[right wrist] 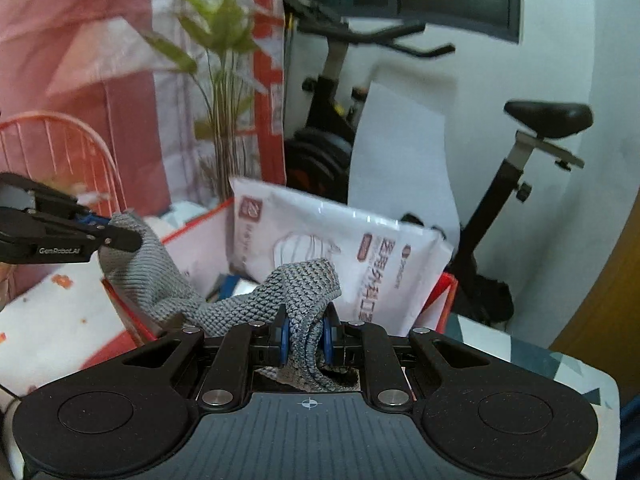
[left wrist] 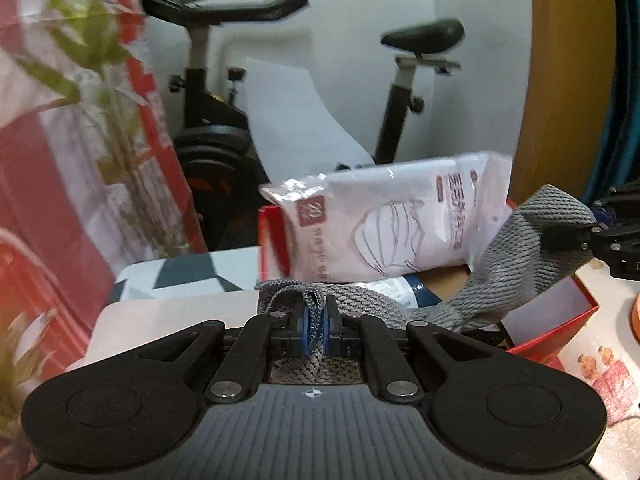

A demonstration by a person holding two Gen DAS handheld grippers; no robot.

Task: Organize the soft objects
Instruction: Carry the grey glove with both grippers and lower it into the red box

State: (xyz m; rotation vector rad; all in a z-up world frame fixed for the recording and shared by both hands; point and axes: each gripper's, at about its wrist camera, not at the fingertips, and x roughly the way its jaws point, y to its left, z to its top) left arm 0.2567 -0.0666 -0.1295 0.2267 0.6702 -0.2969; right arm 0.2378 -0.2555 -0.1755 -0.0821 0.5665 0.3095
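A: Grey knitted cloth [left wrist: 500,272] first. Where does it sit?

B: Strung between the two tools, above the red box [left wrist: 560,320]. In the left wrist view one end is bunched at 6 o'clock, the rest runs out toward 3 o'clock. It sags over the box opening.

A: Left gripper [left wrist: 316,330]?

B: Jaws pressed together on a fold of the cloth, blue pads either side of it. Cloth shows both ahead of and behind the pinch.

A: Right gripper [right wrist: 306,338]?

B: Same. Clamped on a thicker twist of the knit, which rises in a hump just beyond the pads. Each tool shows in the other's view, out at the edge, nipping the far end of the cloth.

A: What is in the box?

B: A white plastic packet of face masks [left wrist: 384,224], leaning on its edge at 12 o'clock from the left gripper, mask drawing and red print on it. Something dark blue lies under it; cannot tell what.

A: Around that?

B: Box stands on a pale patterned tabletop [right wrist: 60,320]. Green leafy plant [right wrist: 216,40] at 11 o'clock in the right view, an orange wire chair [right wrist: 60,144] at 9. Exercise bike [right wrist: 532,148] behind, against a white wall. Wooden panel [left wrist: 560,80] at 2 o'clock in the left view.
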